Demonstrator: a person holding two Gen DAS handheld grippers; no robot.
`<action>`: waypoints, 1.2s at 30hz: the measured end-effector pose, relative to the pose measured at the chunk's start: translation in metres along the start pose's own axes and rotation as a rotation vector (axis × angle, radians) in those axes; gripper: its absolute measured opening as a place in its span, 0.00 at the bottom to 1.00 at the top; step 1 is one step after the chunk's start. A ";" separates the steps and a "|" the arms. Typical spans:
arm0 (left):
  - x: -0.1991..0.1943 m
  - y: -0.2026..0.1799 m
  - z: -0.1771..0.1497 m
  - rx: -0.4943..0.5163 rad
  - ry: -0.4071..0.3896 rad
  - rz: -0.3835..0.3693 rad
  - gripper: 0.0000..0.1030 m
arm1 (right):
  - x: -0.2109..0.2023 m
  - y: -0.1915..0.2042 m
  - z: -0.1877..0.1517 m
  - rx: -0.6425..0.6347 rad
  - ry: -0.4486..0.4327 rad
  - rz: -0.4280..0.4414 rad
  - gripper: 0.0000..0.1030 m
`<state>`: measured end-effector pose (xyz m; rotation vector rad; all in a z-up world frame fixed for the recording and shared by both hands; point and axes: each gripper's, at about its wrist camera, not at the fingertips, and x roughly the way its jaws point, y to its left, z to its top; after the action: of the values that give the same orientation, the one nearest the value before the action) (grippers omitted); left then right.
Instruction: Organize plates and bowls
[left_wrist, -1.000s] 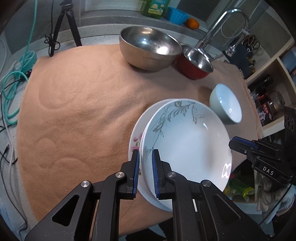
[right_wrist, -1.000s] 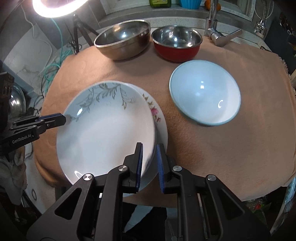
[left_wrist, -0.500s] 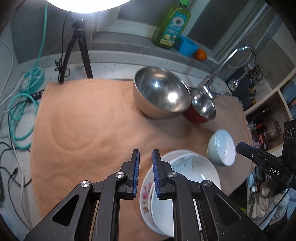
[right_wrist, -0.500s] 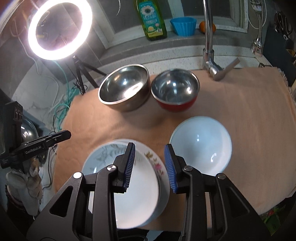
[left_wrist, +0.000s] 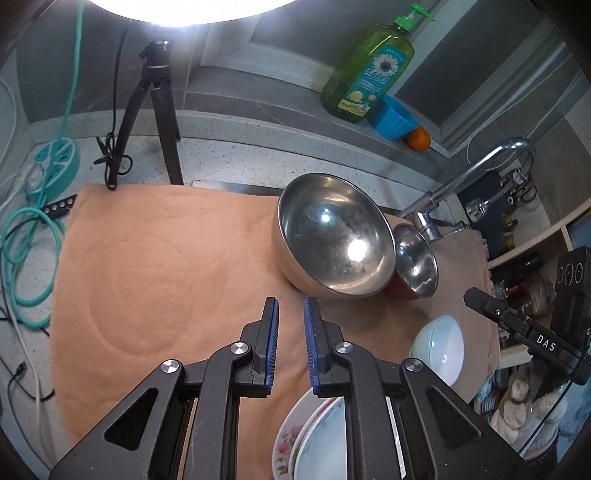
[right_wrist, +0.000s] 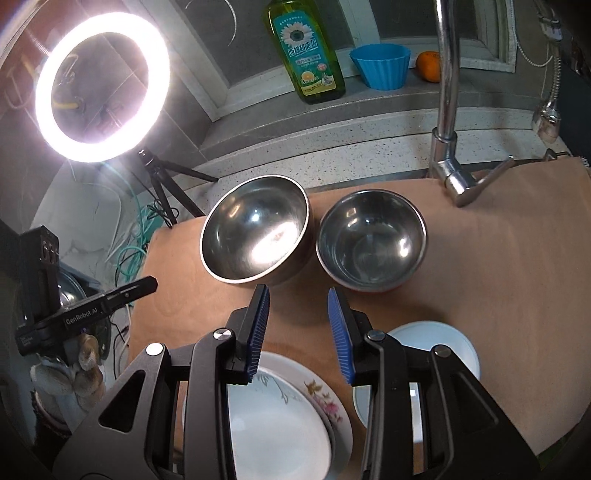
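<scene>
Both grippers hover empty above the cloth's (right_wrist: 498, 277) near edge, left gripper (left_wrist: 290, 343) narrowly parted, right gripper (right_wrist: 299, 332) wider, over the stacked plates (right_wrist: 295, 406) (leaf-patterned one on top).

"DAS" marks the right tool (left_wrist: 543, 347); "GenRobot.AI" marks the left tool (right_wrist: 83, 315).
</scene>
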<state>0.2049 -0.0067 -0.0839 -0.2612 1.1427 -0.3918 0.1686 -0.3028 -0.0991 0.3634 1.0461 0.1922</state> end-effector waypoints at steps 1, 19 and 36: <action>0.003 0.001 0.002 -0.010 0.006 -0.005 0.12 | 0.004 -0.001 0.005 0.006 0.003 0.003 0.33; 0.049 0.008 0.043 -0.092 0.025 0.001 0.17 | 0.102 -0.018 0.086 0.029 0.121 -0.014 0.33; 0.074 0.008 0.042 -0.129 0.058 0.006 0.17 | 0.135 -0.013 0.096 -0.055 0.180 -0.036 0.17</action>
<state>0.2713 -0.0315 -0.1317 -0.3610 1.2271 -0.3221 0.3180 -0.2902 -0.1701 0.2808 1.2214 0.2245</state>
